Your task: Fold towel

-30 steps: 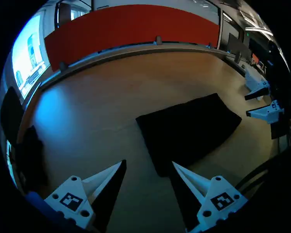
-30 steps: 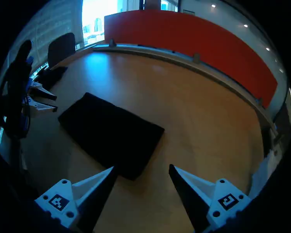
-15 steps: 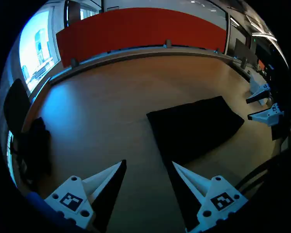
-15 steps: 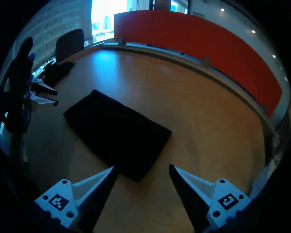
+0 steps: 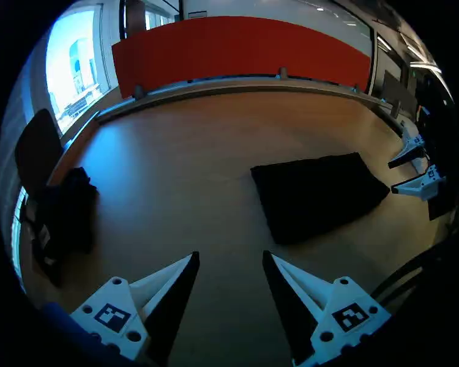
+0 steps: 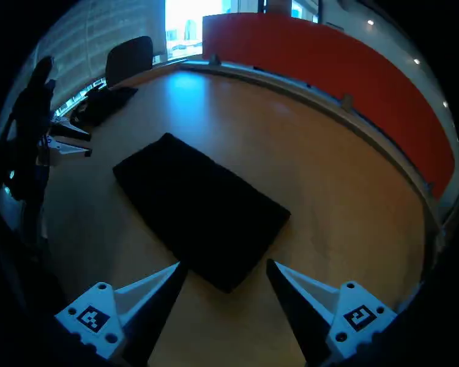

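One black towel (image 6: 199, 205) lies flat as a neat rectangle on the wooden surface (image 5: 186, 153), well clear of its far edge. Its near corner sits just ahead of the right hand-held gripper (image 6: 224, 263), which is released and empty. The left hand-held gripper (image 5: 229, 254), also released and holding nothing, is apart from the towel. A red screen (image 5: 242, 52) lines the far edge.
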### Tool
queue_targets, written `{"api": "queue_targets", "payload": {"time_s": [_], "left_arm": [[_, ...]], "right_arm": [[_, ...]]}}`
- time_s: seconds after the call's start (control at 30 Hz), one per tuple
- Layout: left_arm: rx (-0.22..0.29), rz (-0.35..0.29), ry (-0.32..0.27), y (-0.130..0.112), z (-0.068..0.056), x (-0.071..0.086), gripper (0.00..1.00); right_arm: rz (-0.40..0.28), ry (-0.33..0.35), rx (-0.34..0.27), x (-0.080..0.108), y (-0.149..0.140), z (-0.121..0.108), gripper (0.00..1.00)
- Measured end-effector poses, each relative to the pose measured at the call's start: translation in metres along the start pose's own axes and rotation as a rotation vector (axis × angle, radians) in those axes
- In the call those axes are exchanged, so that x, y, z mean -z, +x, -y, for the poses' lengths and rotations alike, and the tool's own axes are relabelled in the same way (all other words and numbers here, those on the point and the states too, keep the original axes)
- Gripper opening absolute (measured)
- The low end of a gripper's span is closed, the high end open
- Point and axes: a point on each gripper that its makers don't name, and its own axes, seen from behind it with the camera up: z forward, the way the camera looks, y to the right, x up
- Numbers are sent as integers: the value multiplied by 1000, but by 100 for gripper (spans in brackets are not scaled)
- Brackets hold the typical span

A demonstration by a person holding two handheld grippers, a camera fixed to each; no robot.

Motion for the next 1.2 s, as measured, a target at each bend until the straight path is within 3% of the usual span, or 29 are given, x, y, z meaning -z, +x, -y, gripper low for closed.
{"api": "queue_targets", "payload": {"time_s": [0.27, 0.53, 0.93, 1.07, 1.2], "left_arm": [[31, 0, 25, -13, 9, 14, 75], [53, 2, 45, -24, 16, 24, 76], [71, 9, 54, -33, 19, 34, 75], [72, 11, 57, -35, 20, 37, 75], [69, 13, 59, -35, 21, 38, 75]], "right_arm": [[45, 27, 54, -7, -14, 6, 90], [78, 48, 53, -12, -28, 8, 81], [107, 57, 38, -16, -35, 5, 52], [118, 59, 43, -16, -38, 4, 49], [121, 64, 50, -16, -39, 4, 31]]}}
